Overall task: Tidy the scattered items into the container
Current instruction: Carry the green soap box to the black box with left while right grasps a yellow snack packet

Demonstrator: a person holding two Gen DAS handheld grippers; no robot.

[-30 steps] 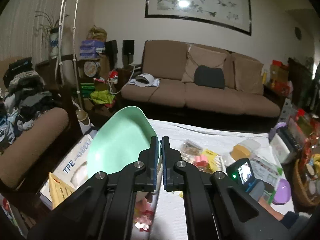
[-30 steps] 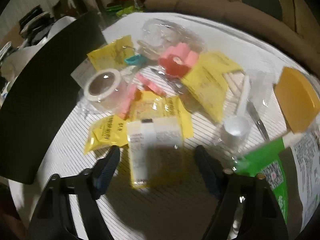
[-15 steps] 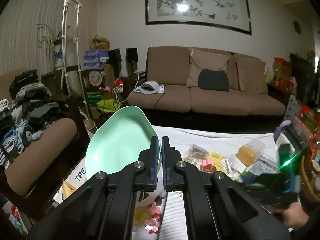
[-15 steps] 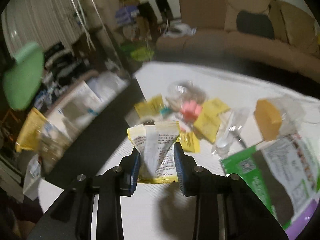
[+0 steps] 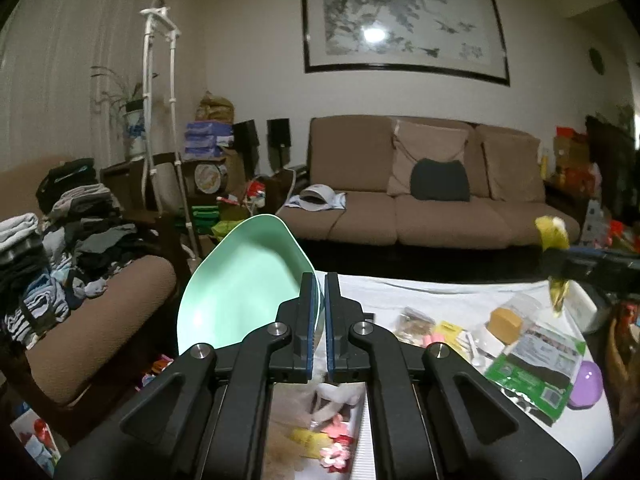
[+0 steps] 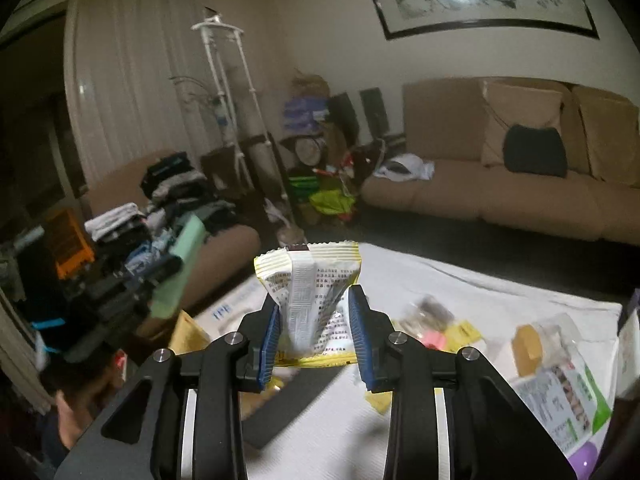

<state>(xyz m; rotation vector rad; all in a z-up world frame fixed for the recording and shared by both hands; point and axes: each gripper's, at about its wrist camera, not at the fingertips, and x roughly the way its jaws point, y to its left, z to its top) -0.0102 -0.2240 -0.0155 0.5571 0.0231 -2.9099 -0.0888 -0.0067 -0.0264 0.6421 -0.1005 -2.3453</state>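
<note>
My left gripper (image 5: 319, 312) is shut on the rim of a mint green bowl (image 5: 240, 292) and holds it tilted in the air, left of the table. The bowl also shows edge-on in the right wrist view (image 6: 180, 264). My right gripper (image 6: 314, 332) is shut on a yellow and white snack packet (image 6: 310, 304) and holds it upright above the white tablecloth (image 6: 460, 292). The packet and right gripper show at the far right of the left wrist view (image 5: 554, 248). Several loose packets (image 5: 444, 330) lie scattered on the table.
A green seaweed bag (image 5: 536, 364), an orange-lidded jar (image 5: 506, 320) and a purple egg-shaped case (image 5: 586, 378) lie at the table's right. A brown sofa (image 5: 432, 208) stands behind. An armchair piled with clothes (image 5: 72, 240) stands at the left. A black flat item (image 6: 296, 404) lies on the table.
My right gripper closed on the snack packet, lifted it off the table and carried it up and left. The left gripper raised the bowl a little.
</note>
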